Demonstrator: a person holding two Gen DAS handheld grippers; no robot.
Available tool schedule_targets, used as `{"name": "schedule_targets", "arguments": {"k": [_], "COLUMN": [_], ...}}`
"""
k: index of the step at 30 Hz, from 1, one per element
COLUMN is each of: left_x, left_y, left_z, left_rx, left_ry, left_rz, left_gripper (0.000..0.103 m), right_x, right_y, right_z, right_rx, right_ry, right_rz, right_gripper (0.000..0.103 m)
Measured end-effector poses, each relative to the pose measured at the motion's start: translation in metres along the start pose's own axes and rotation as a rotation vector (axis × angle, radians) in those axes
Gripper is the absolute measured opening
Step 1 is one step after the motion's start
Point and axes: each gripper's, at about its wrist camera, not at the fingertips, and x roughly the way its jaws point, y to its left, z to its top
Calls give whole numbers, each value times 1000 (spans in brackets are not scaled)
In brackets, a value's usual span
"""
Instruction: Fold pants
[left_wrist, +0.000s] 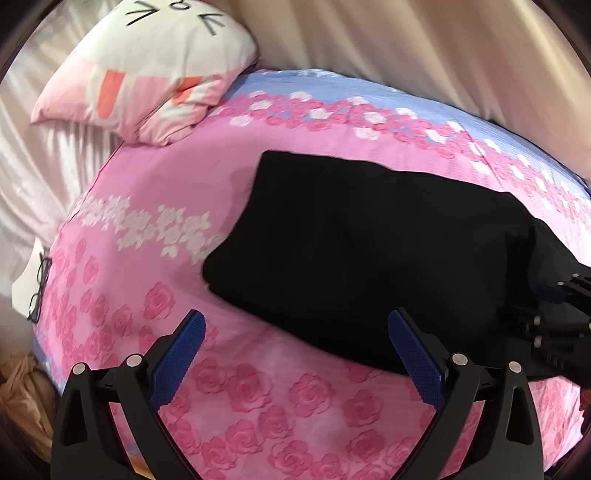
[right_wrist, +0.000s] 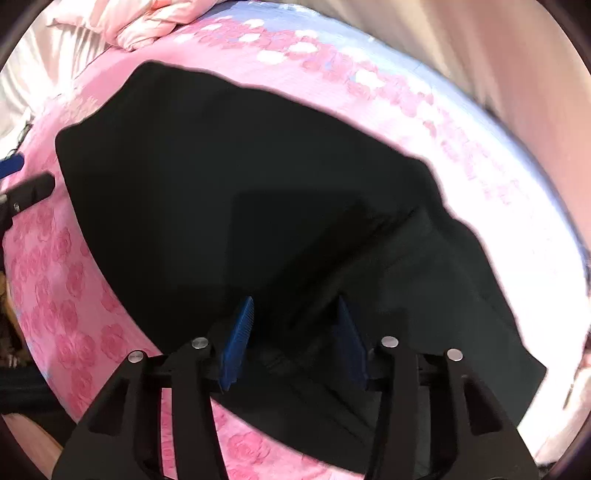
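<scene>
The black pants (left_wrist: 354, 254) lie folded into a thick dark bundle on the bed (left_wrist: 236, 402), on a pink bedspread printed with roses. The bundle rests near the middle of the bed, and one lower layer of it spreads out toward the right side in the right wrist view. No box or basket shows in either view; the bed alone carries the things.

The left gripper (left_wrist: 295, 325) has its jaws wide apart, and nothing is between its blue pads (left_wrist: 181, 358). It hangs over the bedspread just beside the near edge of the pants, and its right pad seems to overlap that edge, but I cannot tell if it touches the cloth.

The right gripper (right_wrist: 295, 306) is partly open, with a clear gap between its blue fingers (right_wrist: 238, 343). It is above the dark cloth; whether it touches the fabric is hard to see.

A pink and white cat pillow (left_wrist: 147, 66) lies at the far corner of the bed, well apart from the pants. Eyeglasses (left_wrist: 40, 291) rest at the left edge.
</scene>
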Motion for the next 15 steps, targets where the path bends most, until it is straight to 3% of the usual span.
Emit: {"name": "schedule_targets", "arguments": {"k": [2, 3, 4, 8, 9, 10, 15], "left_x": [-3, -4, -4, -3, -3, -2, -7], "left_y": [11, 16, 23, 51, 57, 64, 107], "left_z": [-2, -3, -4, -12, -14, -17, -40], "left_rx": [-20, -33, -49, -127, -138, -144, -232], "left_ry": [-2, -2, 0, 23, 27, 41, 62], "left_rz": [6, 10, 15, 33, 48, 105, 121], "left_gripper": [98, 98, 98, 98, 93, 96, 96], "right_x": [-33, -44, -53, -45, -40, -30, 2], "right_y": [14, 26, 47, 120, 134, 151, 203], "right_z": [13, 21, 35, 79, 86, 96, 113], "right_rx": [-5, -37, -110, -296, -320, -346, -418], "right_ry": [-105, -142, -171, -198, -193, -176, -102], "right_rz": [44, 57, 66, 135, 142, 163, 202], "right_gripper": [58, 70, 72, 71, 71, 72, 72]}}
